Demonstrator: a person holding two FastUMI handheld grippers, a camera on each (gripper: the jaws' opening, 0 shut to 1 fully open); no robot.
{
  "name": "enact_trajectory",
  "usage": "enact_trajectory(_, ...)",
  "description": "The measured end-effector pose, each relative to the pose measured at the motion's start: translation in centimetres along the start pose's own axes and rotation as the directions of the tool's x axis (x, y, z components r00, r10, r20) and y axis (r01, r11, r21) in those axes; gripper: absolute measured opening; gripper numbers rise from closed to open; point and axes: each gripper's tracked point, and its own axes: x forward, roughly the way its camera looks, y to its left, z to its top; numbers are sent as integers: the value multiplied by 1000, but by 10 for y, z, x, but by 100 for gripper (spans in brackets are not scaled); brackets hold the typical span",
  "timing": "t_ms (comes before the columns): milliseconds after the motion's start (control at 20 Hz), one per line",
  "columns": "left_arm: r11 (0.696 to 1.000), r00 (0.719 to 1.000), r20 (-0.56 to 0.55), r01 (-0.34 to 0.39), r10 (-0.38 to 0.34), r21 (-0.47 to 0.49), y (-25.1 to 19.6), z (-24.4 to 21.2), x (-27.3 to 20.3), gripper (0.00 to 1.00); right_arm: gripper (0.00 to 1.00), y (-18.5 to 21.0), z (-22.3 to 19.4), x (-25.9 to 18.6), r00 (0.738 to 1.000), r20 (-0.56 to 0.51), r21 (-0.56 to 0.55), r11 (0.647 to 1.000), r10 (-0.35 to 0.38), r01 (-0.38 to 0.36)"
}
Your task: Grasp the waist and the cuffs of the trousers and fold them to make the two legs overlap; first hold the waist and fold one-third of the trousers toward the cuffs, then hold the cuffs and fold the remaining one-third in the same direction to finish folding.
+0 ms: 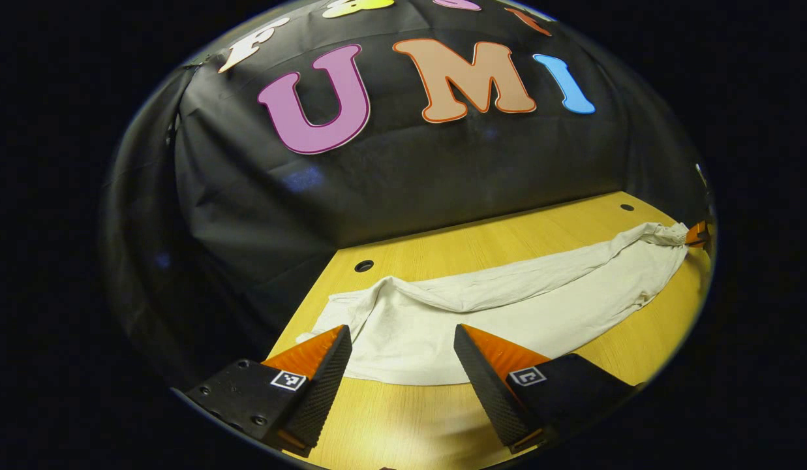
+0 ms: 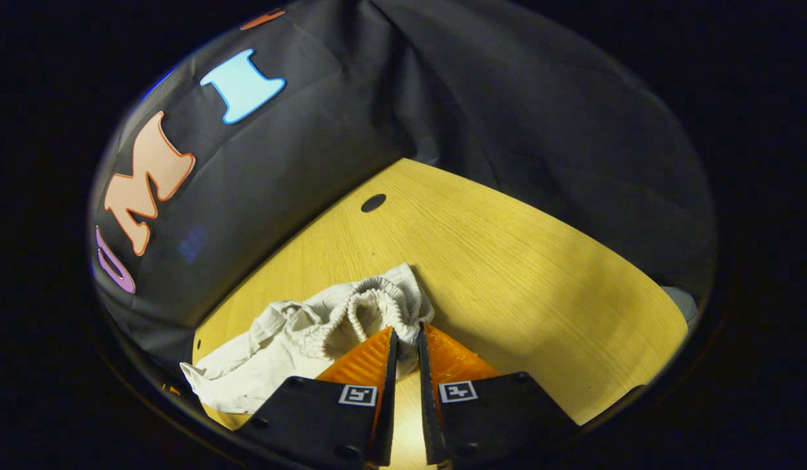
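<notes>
Cream trousers [image 1: 507,307] lie stretched across the wooden table [image 1: 455,238]. My left gripper [image 1: 402,333] hovers open over the near end of the cloth, its fingers spread on either side of the fabric without touching it. At the far right end the cloth is bunched where my right gripper [image 1: 697,233] holds it. In the right gripper view the elastic waist [image 2: 377,300] is gathered and pinched between the fingers of my right gripper [image 2: 406,329], with the rest of the trousers [image 2: 266,352] trailing off to the left.
The table [image 2: 520,261] has small round holes [image 1: 364,266] [image 2: 373,202] near its back edge. Black cloth walls stand close behind and beside the table. Bare wood stretches to the right of the waist in the right gripper view.
</notes>
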Motion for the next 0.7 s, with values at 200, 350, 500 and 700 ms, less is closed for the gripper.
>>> enact_trajectory(200,1000,1000,12,16,-16,-26,10,2,8,96,21,69,18,-26,990,49,-40,991,130,-128)
enact_trajectory(350,999,999,13,34,-33,-32,29,-3,14,96,21,142,17,-44,972,73,-104,971,223,-215)
enact_trajectory(500,997,999,17,44,-43,-60,58,-9,19,96,21,198,0,-57,963,70,-178,954,259,-243)
enact_trajectory(700,997,999,11,31,-31,-72,99,-24,20,96,21,255,-26,-59,954,52,-204,938,295,-279)
